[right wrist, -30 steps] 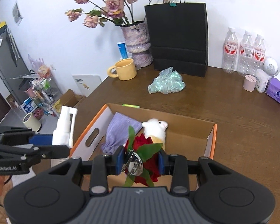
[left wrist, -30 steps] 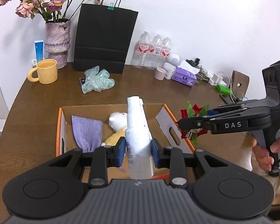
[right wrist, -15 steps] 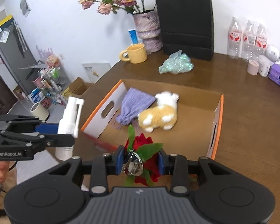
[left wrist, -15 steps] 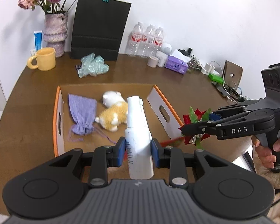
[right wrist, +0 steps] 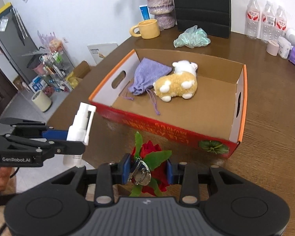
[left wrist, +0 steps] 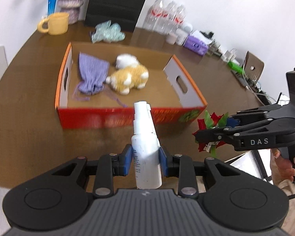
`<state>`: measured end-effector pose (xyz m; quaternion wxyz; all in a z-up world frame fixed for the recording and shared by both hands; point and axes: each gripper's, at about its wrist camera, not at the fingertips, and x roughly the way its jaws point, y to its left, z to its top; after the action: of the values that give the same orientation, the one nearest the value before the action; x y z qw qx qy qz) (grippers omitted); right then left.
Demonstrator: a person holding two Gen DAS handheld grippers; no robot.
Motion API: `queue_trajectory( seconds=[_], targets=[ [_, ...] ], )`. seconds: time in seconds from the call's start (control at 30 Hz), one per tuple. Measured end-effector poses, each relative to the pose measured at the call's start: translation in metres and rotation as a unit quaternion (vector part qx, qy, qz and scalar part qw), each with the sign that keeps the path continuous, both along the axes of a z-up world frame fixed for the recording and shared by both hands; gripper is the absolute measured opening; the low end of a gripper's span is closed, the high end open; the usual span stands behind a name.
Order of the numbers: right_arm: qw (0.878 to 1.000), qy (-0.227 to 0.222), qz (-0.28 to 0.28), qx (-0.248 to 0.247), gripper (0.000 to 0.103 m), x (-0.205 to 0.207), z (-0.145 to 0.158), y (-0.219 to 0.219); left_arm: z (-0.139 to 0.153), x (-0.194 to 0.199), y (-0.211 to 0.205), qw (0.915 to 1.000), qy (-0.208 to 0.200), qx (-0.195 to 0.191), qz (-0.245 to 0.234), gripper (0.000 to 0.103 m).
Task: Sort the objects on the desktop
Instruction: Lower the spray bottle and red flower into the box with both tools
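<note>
My left gripper [left wrist: 145, 160] is shut on a white spray bottle [left wrist: 144, 145], held upright above the table in front of the cardboard box [left wrist: 108, 116]. My right gripper [right wrist: 148, 170] is shut on a red fabric rose with a key ring [right wrist: 149, 163], also in front of the box [right wrist: 179, 131]. The box holds a purple drawstring pouch [right wrist: 147, 74] and a yellow and white plush sheep [right wrist: 177, 82]. The right gripper with the rose [left wrist: 210, 125] shows at the right of the left wrist view. The left gripper with the bottle [right wrist: 80, 125] shows at the left of the right wrist view.
Behind the box are a crumpled teal plastic bag [right wrist: 192, 37], a yellow mug [right wrist: 147, 28], a vase [right wrist: 161, 5], a black paper bag [right wrist: 202, 5], water bottles [right wrist: 265, 19], a purple tissue pack [left wrist: 196, 44] and small items. The table edge runs just below both grippers.
Both grippers have pulled back from over the box toward the table's near edge, each still holding its object. The box's red front wall now shows.
</note>
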<state>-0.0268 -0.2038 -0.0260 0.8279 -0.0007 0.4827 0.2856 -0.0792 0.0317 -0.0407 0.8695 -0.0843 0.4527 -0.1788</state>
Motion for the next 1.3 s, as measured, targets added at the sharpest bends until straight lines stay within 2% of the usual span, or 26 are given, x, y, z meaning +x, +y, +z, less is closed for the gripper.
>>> queue_trajectory(
  seconds=[0.3, 1.0, 1.13, 1.3],
  targets=[
    [1.000, 0.015, -0.002, -0.019, 0.034, -0.013, -0.025, 0.009, -0.014, -0.001, -0.006, 0.9999, -0.003, 0.014, -0.003, 0.030],
    [0.999, 0.026, -0.009, -0.019, 0.034, -0.007, -0.039, 0.005, -0.014, -0.002, -0.017, 0.9995, -0.016, 0.011, -0.025, 0.030],
    [1.000, 0.021, -0.016, -0.011, 0.034, -0.004, -0.034, 0.001, -0.008, 0.000, -0.022, 0.9990, -0.024, 0.015, -0.034, 0.030],
    [1.000, -0.003, -0.023, 0.011, 0.034, 0.005, -0.015, -0.007, 0.011, 0.009, -0.032, 0.9977, -0.051, 0.013, -0.043, 0.030]
  ],
)
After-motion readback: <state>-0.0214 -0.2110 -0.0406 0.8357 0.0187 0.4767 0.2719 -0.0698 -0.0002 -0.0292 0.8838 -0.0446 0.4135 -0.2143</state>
